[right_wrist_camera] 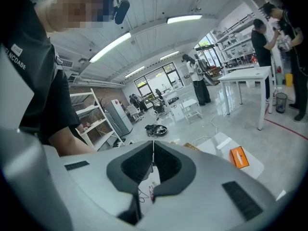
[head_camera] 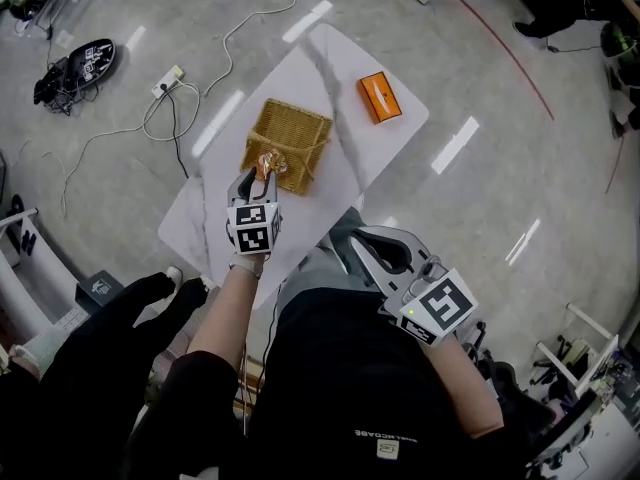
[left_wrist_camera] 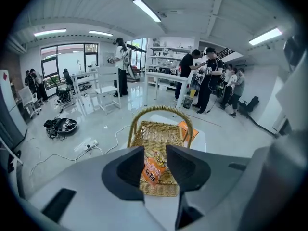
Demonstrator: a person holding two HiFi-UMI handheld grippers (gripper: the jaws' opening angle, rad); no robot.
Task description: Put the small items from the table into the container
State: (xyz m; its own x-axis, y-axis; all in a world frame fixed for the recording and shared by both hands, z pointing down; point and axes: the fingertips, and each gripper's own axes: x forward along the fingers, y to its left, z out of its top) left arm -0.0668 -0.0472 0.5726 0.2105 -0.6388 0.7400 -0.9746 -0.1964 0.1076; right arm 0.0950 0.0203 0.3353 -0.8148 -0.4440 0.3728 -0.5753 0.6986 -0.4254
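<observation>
My left gripper (head_camera: 264, 173) is shut on a small orange snack packet (head_camera: 267, 159) and holds it in the air at the near edge of the wicker basket (head_camera: 290, 128). In the left gripper view the packet (left_wrist_camera: 154, 166) hangs pinched between the two dark jaws, with the handled basket (left_wrist_camera: 161, 137) just beyond and below. My right gripper (head_camera: 356, 244) hangs back near my body off the table's near corner, shut with nothing in it. Its jaws (right_wrist_camera: 153, 147) meet in the right gripper view.
An orange box (head_camera: 379, 97) lies on the white table (head_camera: 330, 58) beyond the basket; the same orange box (right_wrist_camera: 238, 157) shows in the right gripper view. Cables and a power strip (head_camera: 167, 81) lie on the floor at left. People stand by tables in the background.
</observation>
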